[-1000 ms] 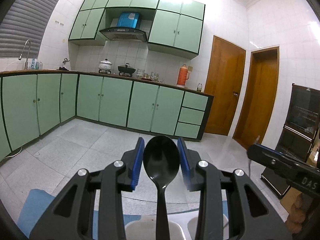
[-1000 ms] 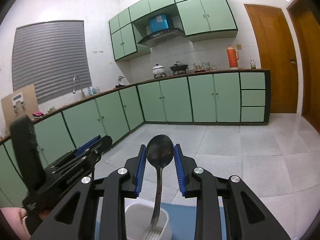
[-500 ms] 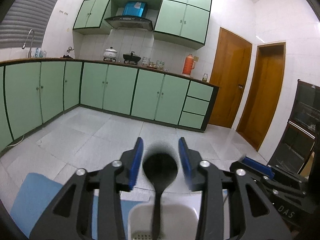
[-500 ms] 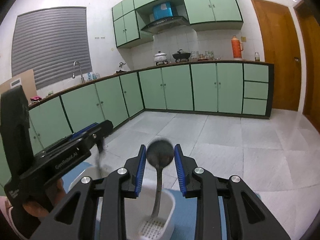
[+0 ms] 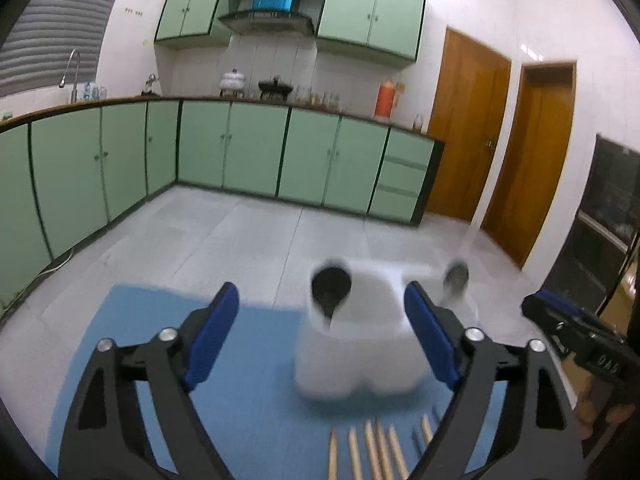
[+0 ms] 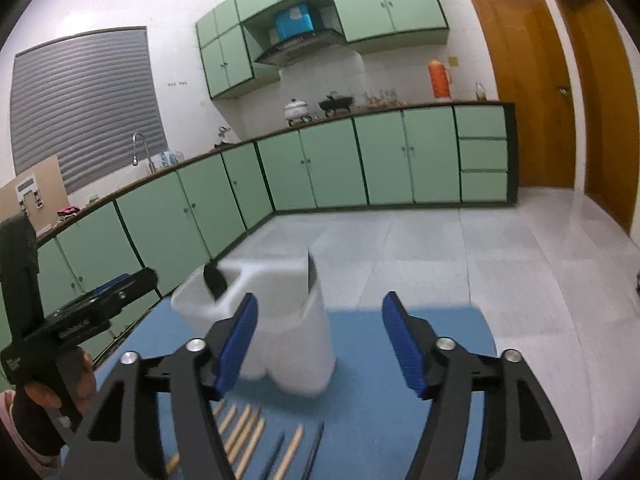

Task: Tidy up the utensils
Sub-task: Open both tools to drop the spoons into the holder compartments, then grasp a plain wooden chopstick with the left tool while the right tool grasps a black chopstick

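Observation:
A white utensil holder (image 5: 360, 344) stands on a blue mat (image 5: 160, 360); it also shows in the right wrist view (image 6: 280, 320). A black spoon (image 5: 331, 286) stands in its left compartment and a metal spoon (image 5: 457, 276) in its right one; both are blurred. My left gripper (image 5: 324, 344) is open and empty just in front of the holder. My right gripper (image 6: 316, 336) is open and empty, with the holder behind its left finger. The black spoon (image 6: 215, 279) and the metal spoon edge (image 6: 311, 272) stick up from the holder.
Several wooden chopsticks (image 5: 372, 456) lie on the mat near me, with dark chopsticks beside them (image 6: 312, 460). The right gripper shows at the right edge of the left wrist view (image 5: 576, 332); the left gripper shows at left in the right wrist view (image 6: 80, 312). Green cabinets line the far walls.
Both grippers opened and let go of their spoons, which now stand in the holder. Both grippers pulled back and tilted down, so the mat and chopsticks came into view.

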Available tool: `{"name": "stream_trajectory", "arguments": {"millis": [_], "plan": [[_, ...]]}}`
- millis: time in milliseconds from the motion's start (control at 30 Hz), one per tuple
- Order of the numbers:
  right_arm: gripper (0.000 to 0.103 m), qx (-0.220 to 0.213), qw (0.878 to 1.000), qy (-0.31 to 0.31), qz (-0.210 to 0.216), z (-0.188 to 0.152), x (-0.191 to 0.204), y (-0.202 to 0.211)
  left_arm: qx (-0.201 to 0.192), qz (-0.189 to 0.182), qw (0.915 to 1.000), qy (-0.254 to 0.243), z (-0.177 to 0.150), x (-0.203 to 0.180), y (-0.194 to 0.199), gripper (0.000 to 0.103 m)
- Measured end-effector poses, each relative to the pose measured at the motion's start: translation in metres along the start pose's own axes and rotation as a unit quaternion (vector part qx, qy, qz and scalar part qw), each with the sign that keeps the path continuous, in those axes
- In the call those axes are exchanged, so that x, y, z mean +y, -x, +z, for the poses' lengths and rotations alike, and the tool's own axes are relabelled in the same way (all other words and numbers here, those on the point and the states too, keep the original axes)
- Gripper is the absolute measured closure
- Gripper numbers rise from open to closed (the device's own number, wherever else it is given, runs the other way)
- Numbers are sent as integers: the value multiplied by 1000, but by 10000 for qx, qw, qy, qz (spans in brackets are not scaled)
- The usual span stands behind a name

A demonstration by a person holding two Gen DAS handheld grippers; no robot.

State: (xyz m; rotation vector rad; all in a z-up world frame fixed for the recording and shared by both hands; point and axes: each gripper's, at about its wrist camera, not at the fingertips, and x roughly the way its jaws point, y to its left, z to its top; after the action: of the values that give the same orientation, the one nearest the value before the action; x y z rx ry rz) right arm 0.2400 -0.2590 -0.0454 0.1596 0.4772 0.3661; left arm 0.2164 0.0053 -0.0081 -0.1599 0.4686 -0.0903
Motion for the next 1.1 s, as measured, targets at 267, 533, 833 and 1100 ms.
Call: {"name": "stream_trajectory", "arguments": {"millis": [267,533,833,1100], "plan": [[34,660,9976,-12,-208,-76,16,51,764,175,9967,-190,-65,13,47,17],[46,1132,9924,-83,-477,-137,35,90,1411,365,9888,-313,-131,24,86,17],[70,1327,9895,28,-571,-174,51,108,1743,365,9830,-456,-168,17,101,25],[83,1625,9852,194,-511,-182,60,101,1999,438,9780,-394,-173,21,95,36]]}}
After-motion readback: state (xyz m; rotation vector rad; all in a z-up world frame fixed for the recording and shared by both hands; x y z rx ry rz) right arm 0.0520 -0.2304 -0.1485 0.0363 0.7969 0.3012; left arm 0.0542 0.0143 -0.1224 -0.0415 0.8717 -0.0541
